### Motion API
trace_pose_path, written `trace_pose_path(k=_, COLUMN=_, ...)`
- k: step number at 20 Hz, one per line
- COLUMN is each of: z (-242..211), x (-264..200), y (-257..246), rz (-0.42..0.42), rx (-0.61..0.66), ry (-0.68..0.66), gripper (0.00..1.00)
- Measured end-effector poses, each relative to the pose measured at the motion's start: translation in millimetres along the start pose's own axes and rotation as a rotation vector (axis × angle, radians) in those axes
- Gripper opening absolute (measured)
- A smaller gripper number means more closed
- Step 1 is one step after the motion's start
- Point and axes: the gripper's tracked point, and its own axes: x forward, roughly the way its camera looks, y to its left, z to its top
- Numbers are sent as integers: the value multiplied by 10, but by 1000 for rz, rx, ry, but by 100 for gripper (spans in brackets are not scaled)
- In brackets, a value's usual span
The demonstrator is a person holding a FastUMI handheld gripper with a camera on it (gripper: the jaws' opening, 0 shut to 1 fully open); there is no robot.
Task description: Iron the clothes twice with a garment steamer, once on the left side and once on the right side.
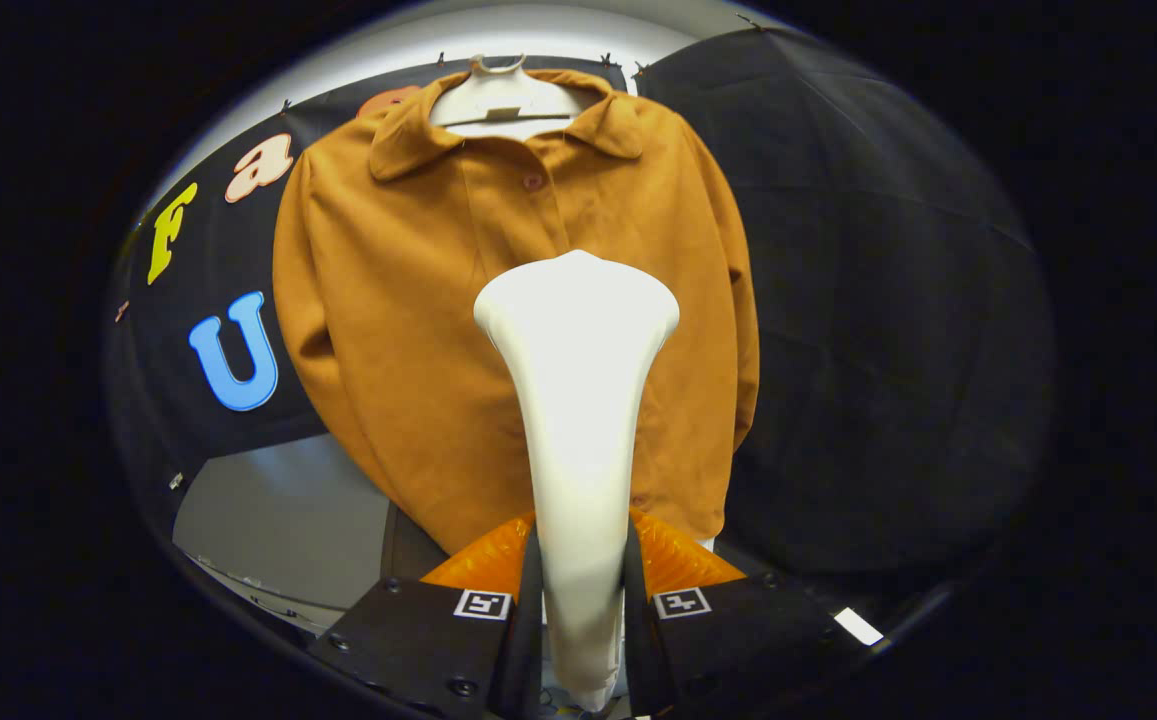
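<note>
The tongs (578, 590) are pinching one white garment steamer (578, 400) by its narrow neck, both fingers (528, 600) pressing against its sides. The steamer's lower end runs down between the fingers and is cut off, so its base and any cord cannot be made out. Its broad, rounded head rises just ahead of the fingers and stands in front of the middle of the jacket's chest; whether the head actually touches the cloth cannot be told from here, since only its back shows.

One brown jacket (388, 300) hangs on one pale hanger (503, 95) against the booth's black wall (868, 300). The steamer hides the lower part of the button placket, and a single button (534, 182) is visible below the collar (others may lie behind the steamer). The jacket's hem is partly covered by the fingers. Both sleeves hang down at the sides, the right-hand one darker and harder to follow against the cloth, its cuff not clearly seen.

Two square markers (483, 604) sit on the tongs' body, one on each side of the steamer's neck. Below the jacket on the left lies a pale grey surface (278, 520), whose nature is unclear.
</note>
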Motion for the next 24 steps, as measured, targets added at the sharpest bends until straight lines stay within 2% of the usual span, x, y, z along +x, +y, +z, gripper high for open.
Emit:
trace_pose_path(k=5, z=567, x=25, y=-300, rz=-41, rx=-8, ry=-112, gripper=37)
trace_pose_path(k=9, z=761, x=127, y=-477, rz=-62, rx=11, ry=-139, gripper=37)
trace_pose_path(k=15, z=802, x=432, y=-520, rz=-46, rx=12, ry=-117, gripper=37)
trace_pose_path(k=24, z=494, x=847, y=-587, rz=-38, rx=41, ry=-29, gripper=37)
